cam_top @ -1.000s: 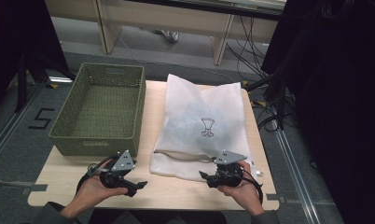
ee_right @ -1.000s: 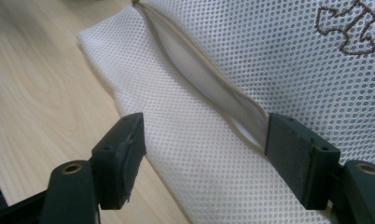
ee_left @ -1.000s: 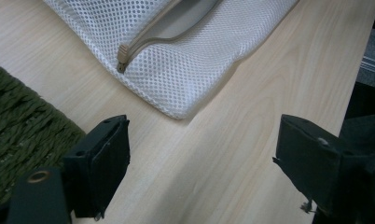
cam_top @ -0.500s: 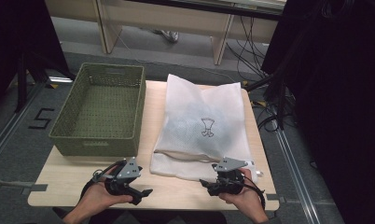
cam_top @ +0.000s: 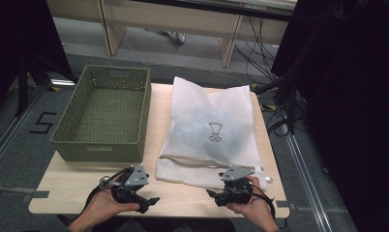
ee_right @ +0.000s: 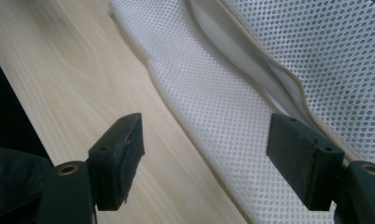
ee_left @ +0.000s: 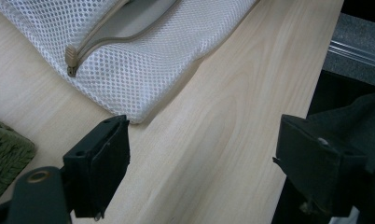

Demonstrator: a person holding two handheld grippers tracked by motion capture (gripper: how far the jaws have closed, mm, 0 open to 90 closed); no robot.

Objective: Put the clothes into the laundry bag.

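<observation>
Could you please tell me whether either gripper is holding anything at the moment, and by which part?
Nothing is held: the left gripper and right gripper both stand open beside the mesh bag.

White mesh bag [cam_top: 212, 130]: fine dotted weave, small dark printed emblem [cam_top: 215, 132] at centre, beige zipper tape [ee_left: 106, 35] along the near edge. Basket [cam_top: 104, 112], left of the bag: olive green, woven texture. Table [cam_top: 81, 181]: pale wood with light grain. Left gripper [cam_top: 143, 199] and right gripper [cam_top: 216, 195]: black, each topped by a grey plate. Floor [cam_top: 18, 145]: grey, with a black "5" marking at left.
</observation>
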